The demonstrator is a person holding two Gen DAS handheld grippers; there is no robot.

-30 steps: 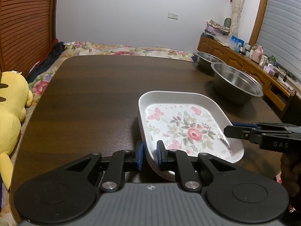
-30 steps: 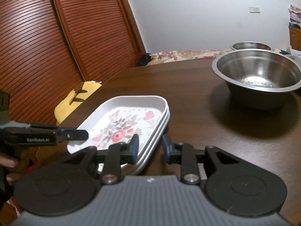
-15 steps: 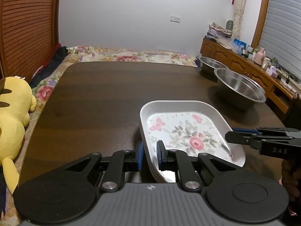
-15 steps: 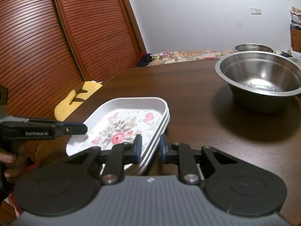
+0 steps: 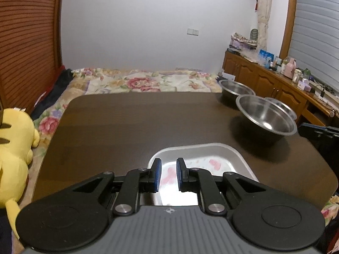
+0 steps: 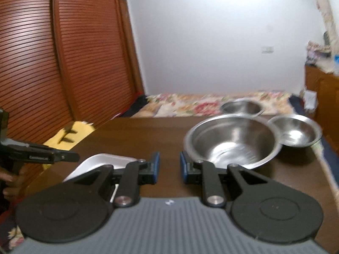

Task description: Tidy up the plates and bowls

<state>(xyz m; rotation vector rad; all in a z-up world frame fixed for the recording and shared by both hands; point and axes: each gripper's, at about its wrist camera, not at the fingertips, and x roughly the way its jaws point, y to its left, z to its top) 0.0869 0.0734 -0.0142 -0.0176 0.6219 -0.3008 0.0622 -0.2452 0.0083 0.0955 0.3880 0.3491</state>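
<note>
White floral plates (image 5: 201,148) lie stacked at the near edge of the dark table (image 5: 137,127). My left gripper (image 5: 168,174) hovers open just above their near left corner, and the flower print shows through the gap between its fingers. In the right wrist view the plates (image 6: 101,160) sit low on the left. My right gripper (image 6: 169,167) is open and empty over bare table beside them. A large steel bowl (image 6: 233,141) stands just beyond it, with a smaller one (image 6: 296,133) to its right and another (image 6: 241,106) behind.
A yellow plush toy (image 5: 14,144) lies off the table's left edge. A flowered bed (image 5: 137,82) runs along the far side. A cluttered wooden sideboard (image 5: 264,78) stands at the right, and slatted wooden doors (image 6: 53,63) close the left.
Both grippers have drawn back and up from the plate rims they straddled. The plates stay on the table. The right gripper has swung right, toward the bowls.
</note>
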